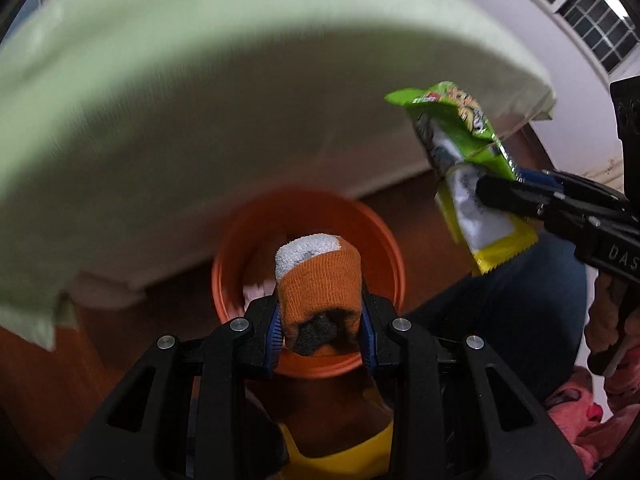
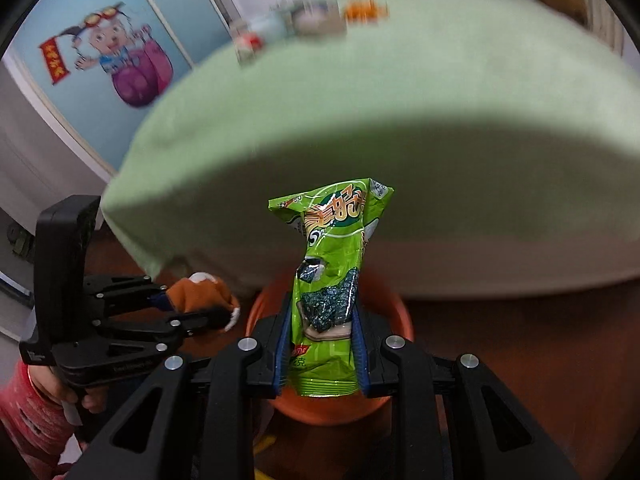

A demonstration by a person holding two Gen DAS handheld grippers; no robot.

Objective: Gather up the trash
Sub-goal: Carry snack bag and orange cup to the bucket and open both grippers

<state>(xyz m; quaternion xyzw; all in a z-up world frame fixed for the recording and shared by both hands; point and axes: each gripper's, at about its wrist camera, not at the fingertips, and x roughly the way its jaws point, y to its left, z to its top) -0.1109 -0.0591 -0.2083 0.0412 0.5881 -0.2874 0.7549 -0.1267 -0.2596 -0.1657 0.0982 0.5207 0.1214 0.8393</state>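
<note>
- Left hand-held gripper [image 1: 320,320]: pointing steeply down, jaws narrow and clamped on a rolled sock [image 1: 318,280], orange knit with a grey-white toe end. The blue pads [image 1: 274,332] press the sock from both sides; the toe end sticks out beyond the fingertips.
- Right hand-held gripper [image 2: 320,344]: also pointing down, jaws closed tight on a green snack wrapper [image 2: 332,272]. The wrapper stands up between the pads, its crumpled top well past the fingertips, its sealed bottom edge behind them.
- Orange bin [image 1: 384,240]: round, open-topped, standing on the brown floor [image 1: 432,216]. It lies directly below and just beyond the fingertips of each hand-held gripper; the sock and the wrapper both hang over its opening.
- In the left wrist view, the right hand-held gripper comes in from the right edge, its wrapper showing a yellow and white underside, near the bin's rim.
- In the right wrist view, the left hand-held gripper sits at the lower left, a hand [image 2: 60,392] with a red sleeve [image 2: 28,412] on its handle.
- Counter [image 2: 400,100]: covered with a pale green cloth, its edge overhanging beyond the bin. Small items on its far side are too blurred to identify.
- Wall [image 2: 120,60] beyond: a blue panel with a cartoon figure.
</note>
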